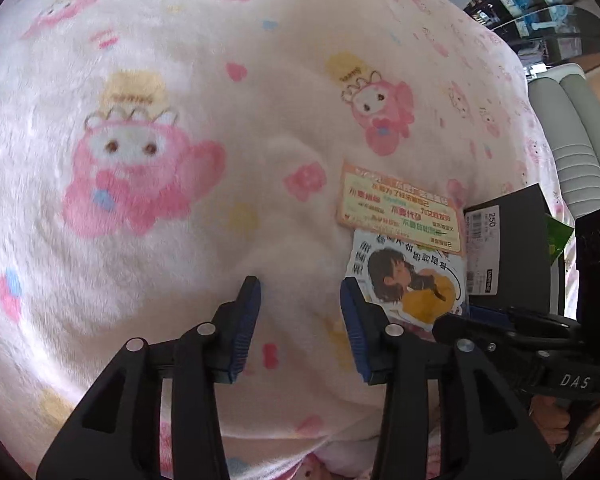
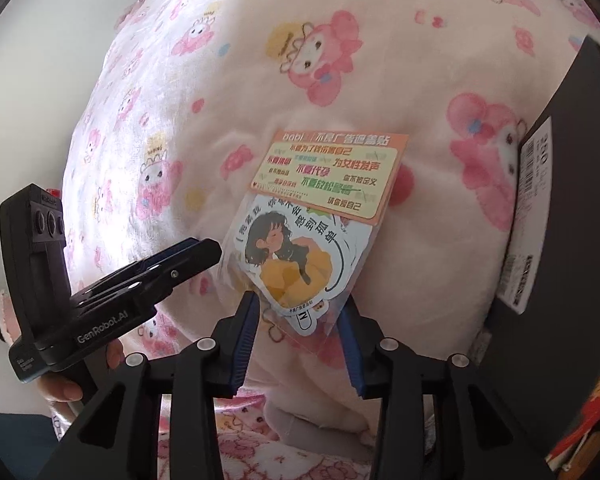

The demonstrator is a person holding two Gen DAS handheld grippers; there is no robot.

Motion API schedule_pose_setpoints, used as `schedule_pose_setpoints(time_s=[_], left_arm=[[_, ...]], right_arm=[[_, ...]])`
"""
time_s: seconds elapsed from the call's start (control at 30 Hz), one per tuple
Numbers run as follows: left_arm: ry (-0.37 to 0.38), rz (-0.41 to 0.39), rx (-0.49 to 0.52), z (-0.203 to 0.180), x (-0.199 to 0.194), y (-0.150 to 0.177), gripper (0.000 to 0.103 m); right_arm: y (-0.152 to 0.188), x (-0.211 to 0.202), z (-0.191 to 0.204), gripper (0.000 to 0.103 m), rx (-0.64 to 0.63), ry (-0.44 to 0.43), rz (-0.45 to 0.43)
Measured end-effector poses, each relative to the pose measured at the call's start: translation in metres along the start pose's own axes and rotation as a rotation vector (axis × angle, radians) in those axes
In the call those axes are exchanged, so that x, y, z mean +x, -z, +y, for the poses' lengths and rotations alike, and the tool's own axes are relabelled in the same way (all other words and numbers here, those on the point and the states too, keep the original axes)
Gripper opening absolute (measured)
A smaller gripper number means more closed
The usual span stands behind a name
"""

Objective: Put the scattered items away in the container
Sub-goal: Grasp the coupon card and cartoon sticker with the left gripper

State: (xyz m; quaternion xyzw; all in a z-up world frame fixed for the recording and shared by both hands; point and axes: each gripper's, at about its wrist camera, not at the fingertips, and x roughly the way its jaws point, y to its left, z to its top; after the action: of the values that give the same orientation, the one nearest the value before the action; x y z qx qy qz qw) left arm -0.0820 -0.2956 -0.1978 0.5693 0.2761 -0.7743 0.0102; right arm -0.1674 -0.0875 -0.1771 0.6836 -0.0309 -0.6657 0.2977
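Note:
A clear sticker packet (image 2: 300,240) with an orange header card (image 2: 332,172) and a girl-in-yellow sticker lies on the pink cartoon blanket (image 2: 340,80). It also shows in the left wrist view (image 1: 408,264). My right gripper (image 2: 300,312) is open, its blue pads on either side of the packet's near end. My left gripper (image 1: 300,300) is open and empty, just left of the packet. A black box (image 2: 560,200) stands at the right, and also shows in the left wrist view (image 1: 512,248).
The right gripper's body (image 1: 540,336) crosses the left wrist view at lower right. The left gripper's body (image 2: 100,288) shows in the right wrist view at left. A grey chair back (image 1: 580,152) stands beyond the bed edge.

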Motion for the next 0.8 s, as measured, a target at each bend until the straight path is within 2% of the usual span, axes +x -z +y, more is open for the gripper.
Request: schedule_pose_setpoints(time_s=[0.1,0.13,0.2,0.3,0.37,0.4,0.57,0.7,0.8], left_arm=[[0.106,0.004,-0.021,0.002,0.008,-0.012,0.043],[0.137,0.012,-0.032,0.002,0.013,-0.017,0.044],[0.191,0.029,-0.059,0.007,0.024,-0.025,0.044],[0.221,0.041,-0.102,0.01,0.038,-0.031,0.042],[0.199,0.042,-0.099,0.009,0.039,-0.031,0.02],[0.191,0.037,-0.09,0.007,0.036,-0.029,0.013],[0.213,-0.025,-0.025,-0.01,-0.006,-0.017,0.009],[0.263,-0.1,0.036,-0.04,-0.056,0.001,0.009],[0.306,-0.128,0.111,-0.074,-0.086,0.018,0.009]], right_arm=[[-0.004,-0.006,-0.004,0.036,0.015,-0.011,-0.027],[-0.005,-0.005,-0.005,0.039,0.019,-0.014,-0.027],[-0.011,0.0,-0.002,0.041,0.009,0.015,-0.021],[-0.025,0.021,0.004,0.041,-0.044,0.008,0.019],[-0.029,0.029,0.001,0.038,-0.023,0.006,0.041],[-0.025,0.028,0.001,0.036,-0.017,-0.009,0.034],[-0.003,-0.009,0.01,0.029,-0.096,-0.011,-0.068],[0.02,-0.054,0.008,0.028,-0.084,-0.101,-0.14],[0.051,-0.097,-0.005,0.028,-0.08,-0.161,-0.211]])
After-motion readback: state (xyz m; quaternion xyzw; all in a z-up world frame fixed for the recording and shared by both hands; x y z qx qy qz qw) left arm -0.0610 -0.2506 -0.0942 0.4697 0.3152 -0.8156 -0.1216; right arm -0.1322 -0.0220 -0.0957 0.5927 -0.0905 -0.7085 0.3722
